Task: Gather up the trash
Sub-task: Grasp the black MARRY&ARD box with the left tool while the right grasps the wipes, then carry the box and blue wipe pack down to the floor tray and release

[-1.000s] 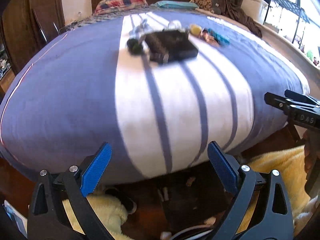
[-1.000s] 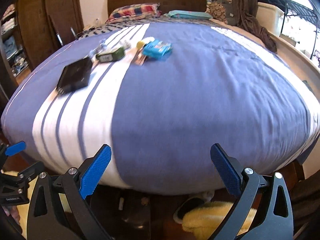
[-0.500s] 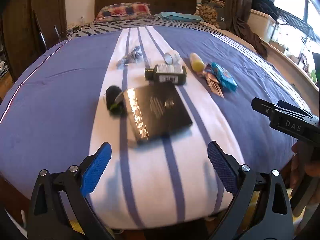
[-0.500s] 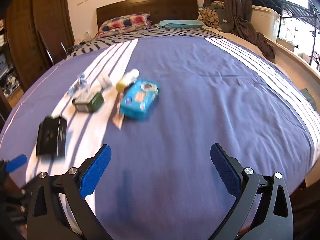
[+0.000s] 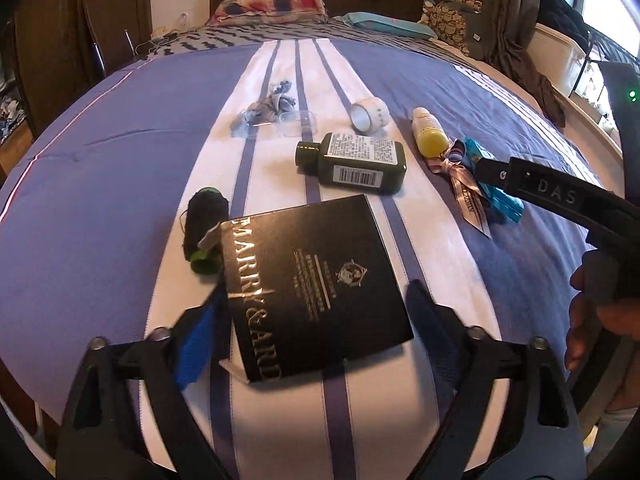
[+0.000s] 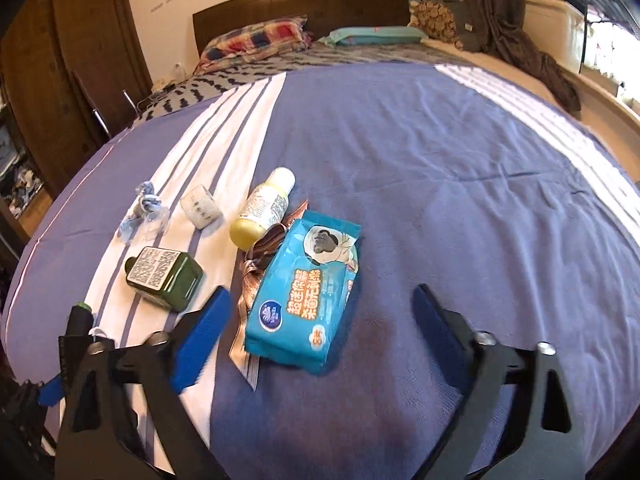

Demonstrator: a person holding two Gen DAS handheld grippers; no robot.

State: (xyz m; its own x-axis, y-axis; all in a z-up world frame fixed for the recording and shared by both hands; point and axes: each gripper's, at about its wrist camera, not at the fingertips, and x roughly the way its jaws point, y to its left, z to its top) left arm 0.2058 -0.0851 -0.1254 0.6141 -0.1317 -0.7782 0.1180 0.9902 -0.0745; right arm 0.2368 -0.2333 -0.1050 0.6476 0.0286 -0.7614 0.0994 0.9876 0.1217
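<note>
The left tool [image 5: 312,320] is spread wide and holds nothing; its two fingers flank the near end of a black box [image 5: 316,284] that lies flat on the bed [image 5: 100,184]. The blue pad [image 5: 196,344] on one finger sits just beside the box's long edge; whether it touches cannot be told. The right tool [image 6: 320,320] is also spread wide and empty, with a blue wipes pack [image 6: 304,292] lying between and just ahead of its fingers. In the left view the right tool's black body [image 5: 560,200] reaches in from the side, held by a hand [image 5: 592,320], over the far end of that pack.

The trash lies in a loose cluster on the bed's white striped band. A dark thread spool [image 5: 204,232] touches the box's far corner. Beyond the box lies a green bottle [image 5: 352,162] on its side, label up. Farther on are a tape roll [image 5: 370,114], a clear wrapper with a crumpled blue-grey scrap [image 5: 272,114], and a yellow bottle [image 5: 428,132] on its side. A printed ribbon [image 5: 464,188] runs from the yellow bottle under the wipes pack.

The cover is blue-purple with white bands. At the head are a plaid pillow [image 6: 256,38], a teal pillow [image 6: 372,34] and a dark headboard [image 6: 300,0]. A wooden wardrobe [image 6: 80,60] stands on one side and curtains [image 6: 500,8] by a window on the other.

The wide blue stretch of cover [image 6: 460,160] beyond the wipes pack is bare, and the bed's near edge lies just under both tools.
</note>
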